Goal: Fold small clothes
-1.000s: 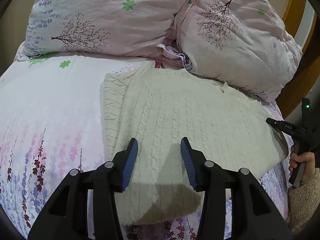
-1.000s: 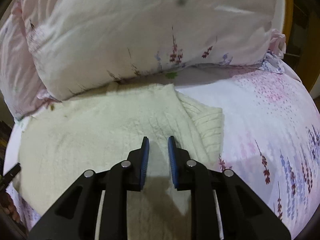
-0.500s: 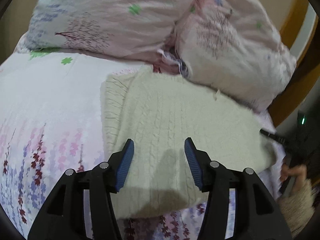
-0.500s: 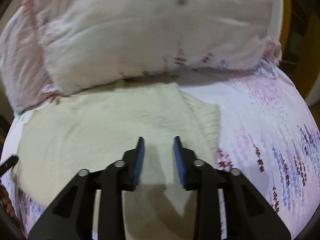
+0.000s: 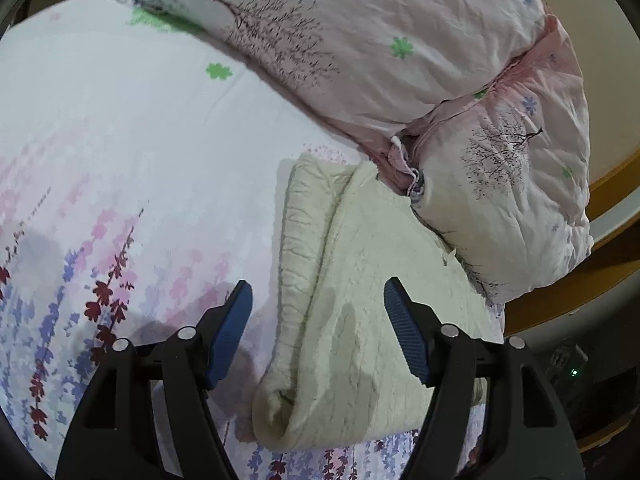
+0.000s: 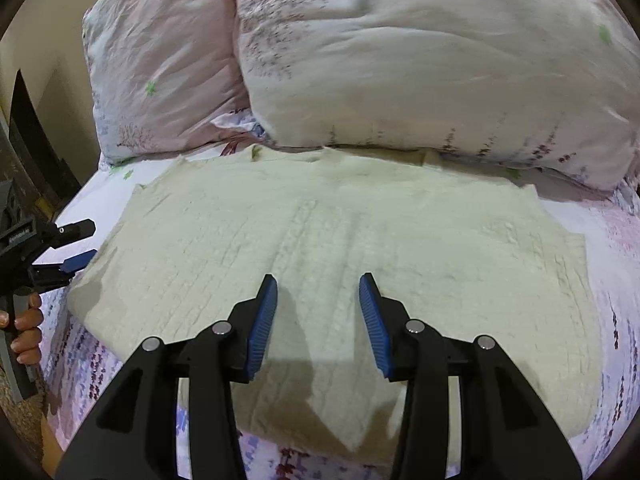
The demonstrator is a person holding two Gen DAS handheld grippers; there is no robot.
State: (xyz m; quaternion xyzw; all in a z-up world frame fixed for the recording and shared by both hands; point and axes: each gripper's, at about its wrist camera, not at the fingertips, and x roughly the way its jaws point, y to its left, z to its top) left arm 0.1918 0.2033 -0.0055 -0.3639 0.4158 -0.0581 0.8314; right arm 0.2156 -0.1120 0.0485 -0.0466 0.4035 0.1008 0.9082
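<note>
Here, one cream sweater (image 6: 320, 240), two pillows (image 6: 400, 60), two opening, empty tongs (image 6: 318, 312).

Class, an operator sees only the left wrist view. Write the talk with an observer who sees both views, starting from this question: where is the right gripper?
Operator: Where is the right gripper?
Observer: The right gripper hovers over the near middle of the cream sweater, jaws opening, nothing between them.
Operator: And the sweater's right edge?
Observer: It lies flat on the sheet, with a ribbed layer peeking out beneath.
</note>
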